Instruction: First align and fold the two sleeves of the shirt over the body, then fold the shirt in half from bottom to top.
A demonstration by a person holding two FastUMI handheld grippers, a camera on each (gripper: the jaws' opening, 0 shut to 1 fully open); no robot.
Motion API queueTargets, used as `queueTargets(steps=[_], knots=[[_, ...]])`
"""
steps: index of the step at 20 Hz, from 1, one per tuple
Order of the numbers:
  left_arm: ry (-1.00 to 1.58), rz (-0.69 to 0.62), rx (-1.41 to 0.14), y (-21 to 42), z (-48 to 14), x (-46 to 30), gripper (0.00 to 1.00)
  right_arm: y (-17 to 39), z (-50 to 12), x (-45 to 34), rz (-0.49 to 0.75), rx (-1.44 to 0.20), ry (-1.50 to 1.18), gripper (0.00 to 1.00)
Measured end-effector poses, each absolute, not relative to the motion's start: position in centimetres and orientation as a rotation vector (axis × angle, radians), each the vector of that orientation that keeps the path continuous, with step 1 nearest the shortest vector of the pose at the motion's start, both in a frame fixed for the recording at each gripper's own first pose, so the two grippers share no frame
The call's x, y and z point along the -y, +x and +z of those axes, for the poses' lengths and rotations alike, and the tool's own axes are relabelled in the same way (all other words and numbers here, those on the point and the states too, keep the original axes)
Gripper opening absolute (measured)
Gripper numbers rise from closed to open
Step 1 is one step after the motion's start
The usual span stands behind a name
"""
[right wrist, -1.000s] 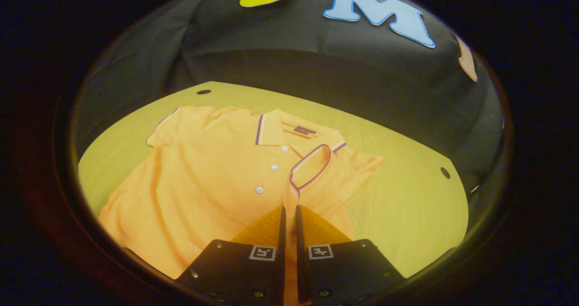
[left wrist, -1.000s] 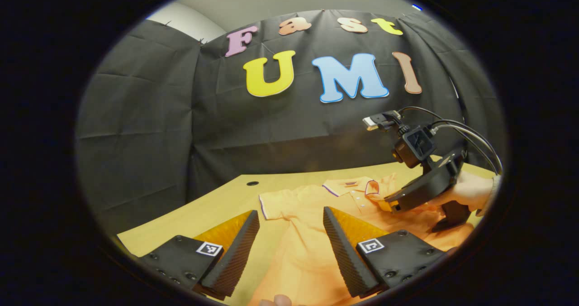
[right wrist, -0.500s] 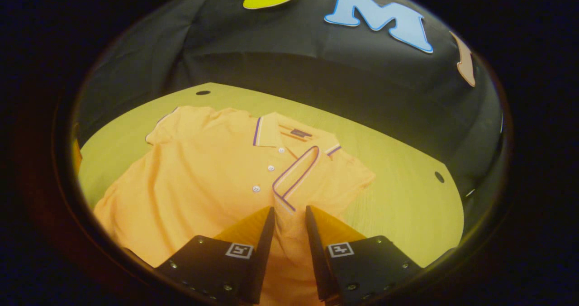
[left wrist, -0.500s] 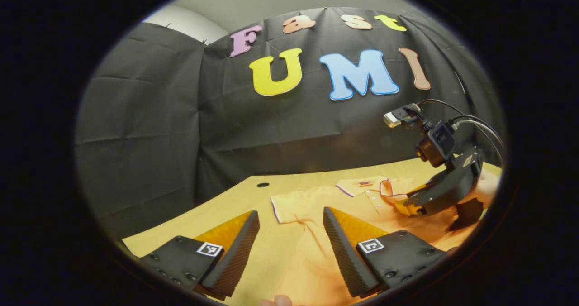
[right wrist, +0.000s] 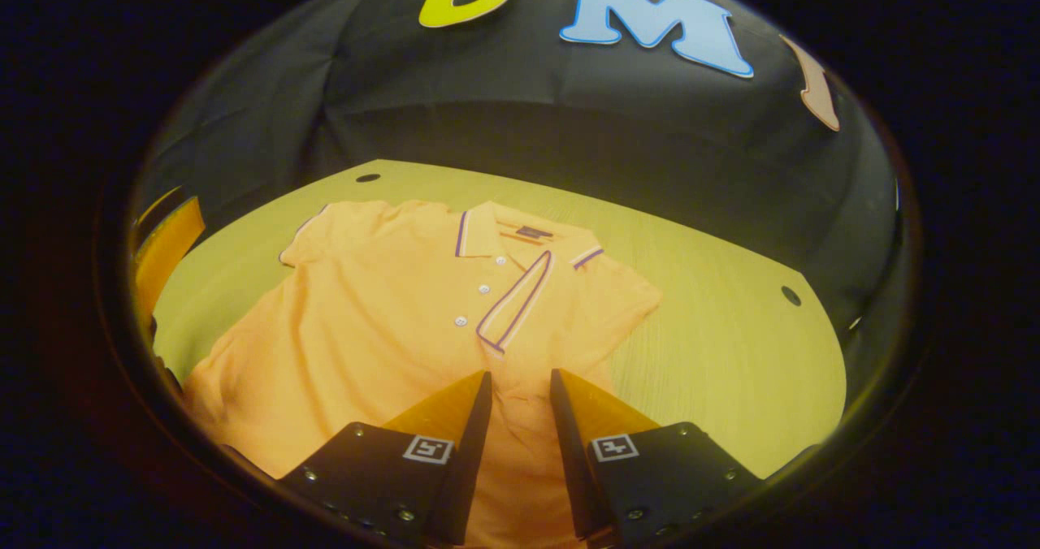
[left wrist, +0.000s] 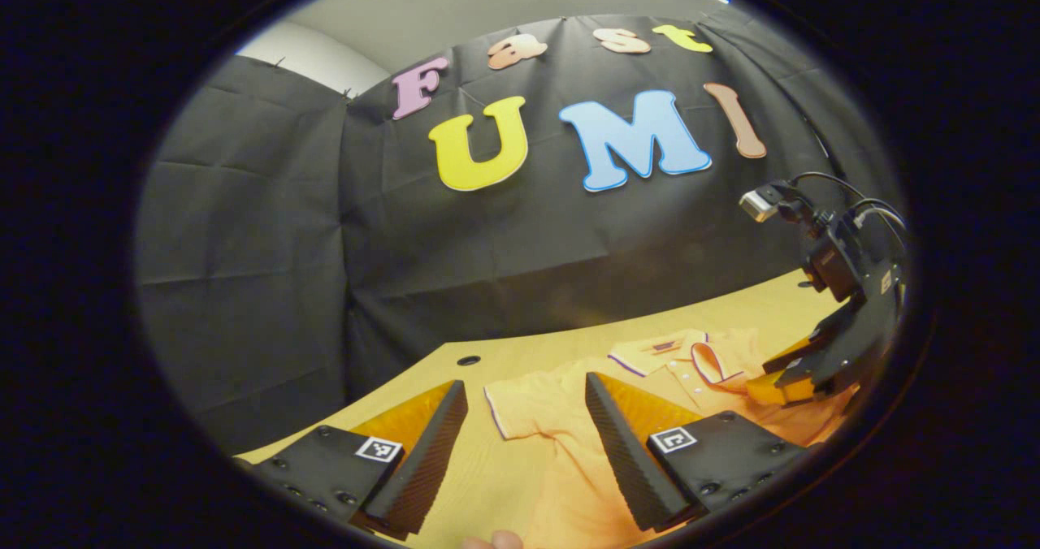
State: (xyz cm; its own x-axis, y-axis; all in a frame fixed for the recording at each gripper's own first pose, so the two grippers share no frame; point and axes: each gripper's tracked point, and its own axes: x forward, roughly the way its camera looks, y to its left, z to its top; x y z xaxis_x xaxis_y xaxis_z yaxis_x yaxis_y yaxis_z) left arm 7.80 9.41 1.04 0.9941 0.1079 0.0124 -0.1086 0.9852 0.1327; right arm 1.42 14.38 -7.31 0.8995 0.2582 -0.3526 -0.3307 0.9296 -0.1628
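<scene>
Between the right gripper (right wrist: 520,386)'s fingers, which stand apart with nothing in them, lies the shirt (right wrist: 382,322); a second ago they were pressed together on the right sleeve (right wrist: 593,297), half a second ago they had parted. That sleeve now lies flat over the body, its trimmed cuff beside the button placket and no longer lifted. In the left gripper view the right gripper has drawn away to the far right edge and up off the cloth. The left gripper (left wrist: 524,395) is wide open above the near left side of the shirt, holding nothing, much as before. Its left sleeve (left wrist: 520,399) is spread out on the table (right wrist: 731,346), unfolded. The shirt lies face up, collar toward the wall.
</scene>
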Motion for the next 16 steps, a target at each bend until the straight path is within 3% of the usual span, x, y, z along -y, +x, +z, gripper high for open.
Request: queueTargets(steps=[1,2,7,8,9,10,11,16], knots=[[0.145,0.109,0.001,8.6,1.0,-9.7,1.0,1.3,-7.5,-14.1,0.306,-0.336,-0.219,0.48],[0.16,0.109,-0.006,9.5,1.0,-10.1,0.95,1.1,-7.6,-13.7,0.304,-0.338,-0.216,0.48],[0.128,0.097,-0.092,13.6,-1.3,-11.4,0.95,0.7,-7.8,-11.7,0.284,-0.339,-0.174,0.47],[0.134,0.098,-0.113,14.5,-1.9,-11.7,0.99,0.5,-7.9,-11.2,0.278,-0.337,-0.17,0.49],[0.146,0.098,-0.131,15.6,-2.7,-11.8,0.94,0.4,-7.8,-10.7,0.271,-0.336,-0.166,0.47],[0.154,0.093,-0.15,16.3,-3.4,-11.8,0.99,0.3,-7.9,-10.2,0.264,-0.334,-0.164,0.47],[0.149,0.087,-0.172,17.1,-4.1,-11.8,0.94,0.3,-7.8,-9.7,0.256,-0.332,-0.16,0.48],[0.133,0.1,-0.259,19.3,-7.2,-12.2,0.94,-0.5,-8.0,-7.7,0.237,-0.335,-0.136,0.47]])
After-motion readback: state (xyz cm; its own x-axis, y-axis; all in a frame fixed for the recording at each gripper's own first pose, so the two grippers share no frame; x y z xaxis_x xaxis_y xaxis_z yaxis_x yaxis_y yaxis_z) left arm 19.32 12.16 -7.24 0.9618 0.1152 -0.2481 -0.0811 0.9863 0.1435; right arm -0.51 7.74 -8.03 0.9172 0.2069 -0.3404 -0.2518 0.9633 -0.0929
